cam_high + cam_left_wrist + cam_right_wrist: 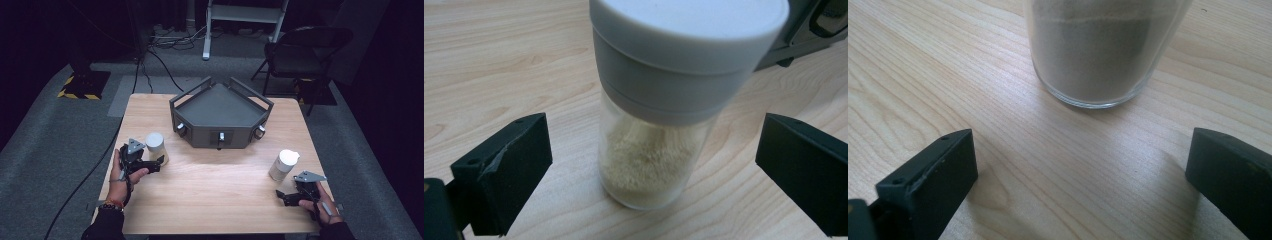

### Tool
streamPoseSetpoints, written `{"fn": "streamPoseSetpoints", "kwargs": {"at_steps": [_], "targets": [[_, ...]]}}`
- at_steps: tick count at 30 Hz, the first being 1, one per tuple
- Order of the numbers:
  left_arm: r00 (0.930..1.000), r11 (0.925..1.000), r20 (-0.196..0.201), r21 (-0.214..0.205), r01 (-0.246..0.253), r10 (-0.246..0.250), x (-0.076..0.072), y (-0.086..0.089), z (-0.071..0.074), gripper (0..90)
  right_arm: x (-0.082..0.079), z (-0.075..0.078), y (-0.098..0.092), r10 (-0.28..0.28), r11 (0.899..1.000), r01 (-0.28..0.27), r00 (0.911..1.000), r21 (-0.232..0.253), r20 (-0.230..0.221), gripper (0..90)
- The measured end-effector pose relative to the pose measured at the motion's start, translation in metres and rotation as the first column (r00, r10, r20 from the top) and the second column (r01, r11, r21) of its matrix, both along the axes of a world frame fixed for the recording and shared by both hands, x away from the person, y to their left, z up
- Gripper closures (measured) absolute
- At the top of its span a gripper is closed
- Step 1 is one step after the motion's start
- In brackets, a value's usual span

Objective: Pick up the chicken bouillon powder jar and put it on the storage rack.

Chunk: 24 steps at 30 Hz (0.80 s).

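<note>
1. I stand at the near edge of a square wooden table [215, 200], holding one gripper in each hand.
2. My left gripper [159, 161] is near the table's left edge, about midway between near and far. Its jaws are spread wide, one on each side of a jar [156, 146], with a gap on both sides and no contact.
3. In the left gripper view this left jar [654, 165] stands upright between the jaws. It has clear glass, a broad grey and white cap, and pale sandy powder filling roughly its lower half.
4. My right gripper [281, 195] is near the right near corner of the table. Its jaws are also wide apart and hold nothing.
5. A second jar [283, 165] stands upright just beyond the right gripper, toward the far side. It has a white cap and is clear of the jaws.
6. In the right gripper view the base of this right jar [1100, 55] shows darker, grey-brown powder packed behind the glass. Bare wood lies between it and the jaws.
7. A dark grey tray [220, 107] with raised handles sits at the far middle of the table, well apart from both jars.
8. The broad middle and near part of the table between my hands is bare wood.
9. Both jars stand well in from the table's side edges.
</note>
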State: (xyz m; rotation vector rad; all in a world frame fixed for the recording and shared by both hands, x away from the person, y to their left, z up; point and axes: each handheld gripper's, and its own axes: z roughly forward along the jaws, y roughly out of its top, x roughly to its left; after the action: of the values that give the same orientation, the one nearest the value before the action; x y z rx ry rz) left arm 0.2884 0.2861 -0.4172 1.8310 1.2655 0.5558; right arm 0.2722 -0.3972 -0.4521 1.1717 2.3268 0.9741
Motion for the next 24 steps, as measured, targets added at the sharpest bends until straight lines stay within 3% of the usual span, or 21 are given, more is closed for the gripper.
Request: {"fn": "streamPoseSetpoints", "kwargs": {"at_steps": [5, 10, 24], "targets": [[1.0000, 0.9997, 0.005, -0.022, 0.005, -0.005, 0.007, 0.000, -0.003, 1.0, 0.000, 0.000, 0.000, 0.001, 1.000, -0.001, 1.0000, 0.000, 0.000, 0.0], [1.0000, 1.0000, 0.001, -0.007, 0.006, -0.006, 0.010, -0.004, -0.003, 0.9, 0.000, 0.000, 0.000, 0.002, 1.000, -0.002, 1.0000, 0.000, 0.000, 0.0], [0.9989, 0.9987, -0.010, -0.019, -0.047, 0.047, 0.022, -0.013, -0.013, 1.8, 0.000, 0.000, 0.000, 0.003, 1.000, -0.003, 1.0000, 0.000, 0.000, 0.0]]}}
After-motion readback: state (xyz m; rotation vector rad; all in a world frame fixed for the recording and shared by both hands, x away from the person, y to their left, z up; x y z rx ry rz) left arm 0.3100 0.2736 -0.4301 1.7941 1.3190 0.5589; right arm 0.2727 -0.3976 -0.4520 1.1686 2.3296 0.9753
